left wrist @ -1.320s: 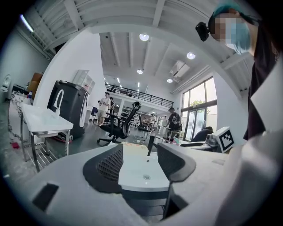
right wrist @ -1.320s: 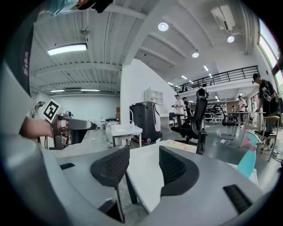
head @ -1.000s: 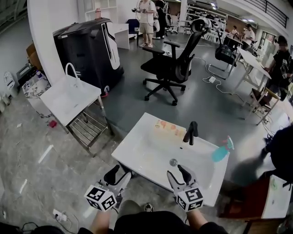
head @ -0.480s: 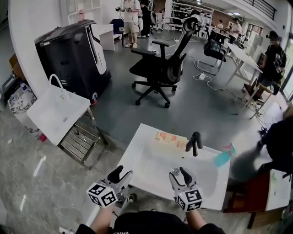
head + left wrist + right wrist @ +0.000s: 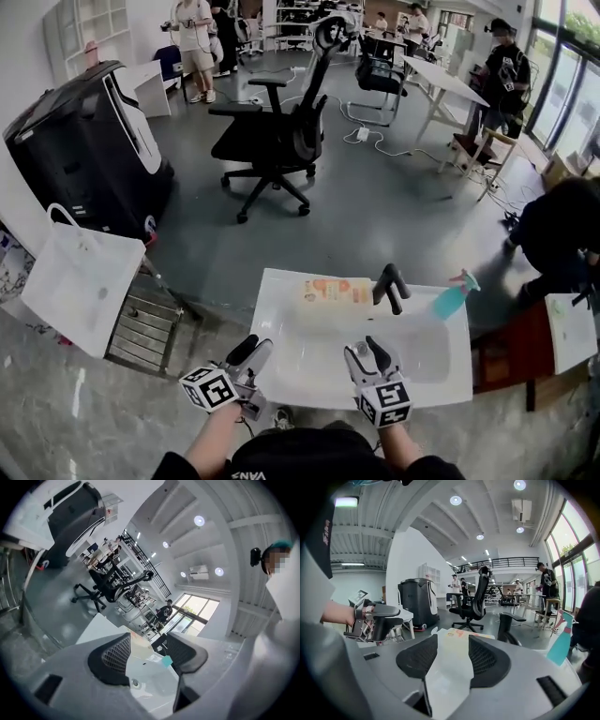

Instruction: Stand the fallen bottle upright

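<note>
A pale bottle with an orange and red label (image 5: 336, 291) lies on its side on the back rim of the white sink (image 5: 281, 309), left of the black faucet (image 5: 391, 285). A teal spray bottle (image 5: 450, 300) leans at the sink's right back corner. My left gripper (image 5: 251, 349) hovers at the sink's near left edge, open and empty. My right gripper (image 5: 364, 347) is over the near rim, open and empty. In the right gripper view the fallen bottle (image 5: 464, 633) lies ahead beyond the jaws, and the left gripper (image 5: 377, 618) shows at the left.
A black office chair (image 5: 272, 141) stands beyond the sink. At the left are a second white basin on a metal stand (image 5: 80, 277) and a black machine (image 5: 84, 141). A person in black (image 5: 562, 234) crouches at the right, near a brown stand (image 5: 511, 352).
The head view has swung round, so the sink now lies square in front. Both grippers have stayed low at its near edge, and the left one has rolled and drawn nearer the rim.
</note>
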Action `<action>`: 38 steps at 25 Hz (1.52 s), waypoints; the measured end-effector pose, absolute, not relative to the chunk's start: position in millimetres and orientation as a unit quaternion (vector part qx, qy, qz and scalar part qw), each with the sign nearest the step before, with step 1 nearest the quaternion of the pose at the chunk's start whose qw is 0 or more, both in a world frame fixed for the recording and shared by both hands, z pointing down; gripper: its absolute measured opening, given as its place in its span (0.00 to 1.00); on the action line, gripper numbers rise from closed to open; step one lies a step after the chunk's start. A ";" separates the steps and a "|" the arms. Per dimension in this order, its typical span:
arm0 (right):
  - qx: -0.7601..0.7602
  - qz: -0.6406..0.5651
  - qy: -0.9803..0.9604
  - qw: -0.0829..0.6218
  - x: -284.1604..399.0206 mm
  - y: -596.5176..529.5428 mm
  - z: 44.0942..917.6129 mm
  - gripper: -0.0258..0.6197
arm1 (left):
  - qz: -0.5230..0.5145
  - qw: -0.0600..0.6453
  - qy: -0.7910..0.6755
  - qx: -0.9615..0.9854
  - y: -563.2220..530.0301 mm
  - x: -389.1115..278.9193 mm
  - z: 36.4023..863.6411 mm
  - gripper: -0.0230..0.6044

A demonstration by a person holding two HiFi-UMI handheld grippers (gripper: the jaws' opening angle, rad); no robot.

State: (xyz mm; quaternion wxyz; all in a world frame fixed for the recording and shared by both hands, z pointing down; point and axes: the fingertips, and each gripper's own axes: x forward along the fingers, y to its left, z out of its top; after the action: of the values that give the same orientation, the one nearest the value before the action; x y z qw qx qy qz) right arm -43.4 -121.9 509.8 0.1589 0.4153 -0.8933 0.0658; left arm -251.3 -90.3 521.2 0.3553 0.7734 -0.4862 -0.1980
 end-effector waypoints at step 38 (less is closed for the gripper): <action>0.363 0.106 -0.890 0.254 -55.4 -236.9 583.5 0.36 | -0.453 0.587 -0.492 0.456 -273.4 -285.1 664.4 0.31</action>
State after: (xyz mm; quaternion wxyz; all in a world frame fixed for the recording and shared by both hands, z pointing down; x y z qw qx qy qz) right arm -55.4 -236.9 583.5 0.2542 0.3631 -0.8901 0.1060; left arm -285.1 -273.4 664.4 0.5869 0.4560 -0.4920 -0.4534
